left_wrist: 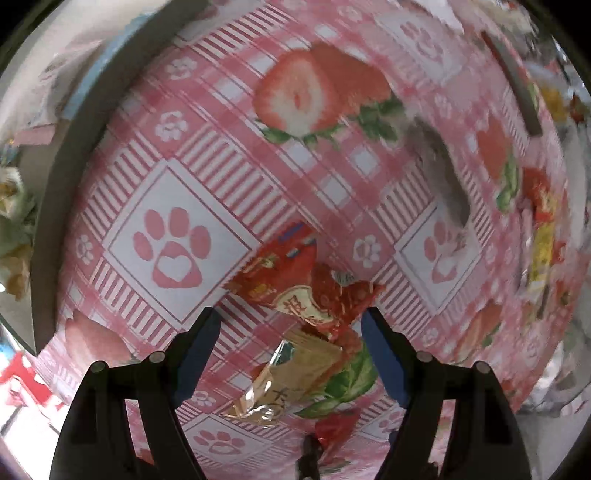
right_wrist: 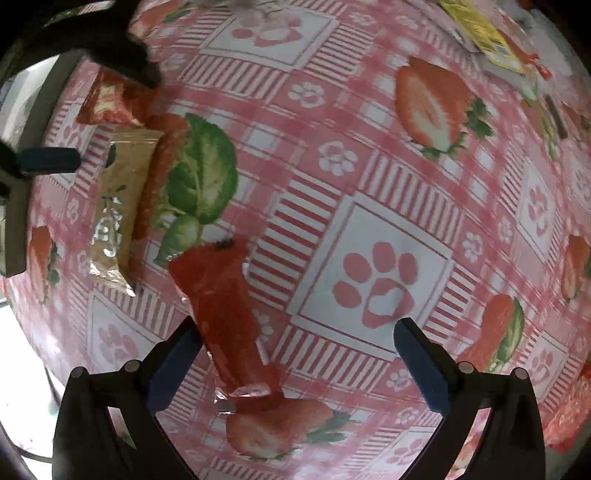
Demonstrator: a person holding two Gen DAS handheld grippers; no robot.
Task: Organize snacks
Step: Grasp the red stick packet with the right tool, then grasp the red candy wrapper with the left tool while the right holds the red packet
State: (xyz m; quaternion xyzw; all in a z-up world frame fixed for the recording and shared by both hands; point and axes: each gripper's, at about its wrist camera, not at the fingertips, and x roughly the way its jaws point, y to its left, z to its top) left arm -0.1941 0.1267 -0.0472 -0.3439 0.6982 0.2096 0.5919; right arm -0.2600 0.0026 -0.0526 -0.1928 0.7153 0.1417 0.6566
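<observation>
In the left wrist view, a grey table edge (left_wrist: 48,206) curves down the far left of the frame, with the pink strawberry-and-paw cloth (left_wrist: 177,177) filling the middle. At lower centre the left gripper (left_wrist: 290,321) is spread wide and grasps nothing; a red pack (left_wrist: 295,273) lies just beyond its tips, and a tan pack (left_wrist: 291,376) lies on the cloth between its fingers, though whether the pads touch it I cannot tell. At the far right edge, more snacks (left_wrist: 543,229) sit blurred in a loose cluster.

In the right wrist view, the same two packs show at upper left: the red pack (right_wrist: 110,103), then the tan pack (right_wrist: 122,199) below it, end to end. A red bar (right_wrist: 225,314) lies at lower centre, close by the inner finger of the right gripper (right_wrist: 299,332), which is likewise released and empty. A yellow pack (right_wrist: 480,33) sits at upper right, well apart.

By my reading, three snacks are lined up near one edge, a start; the scattered ones on the far side are left to gather.
</observation>
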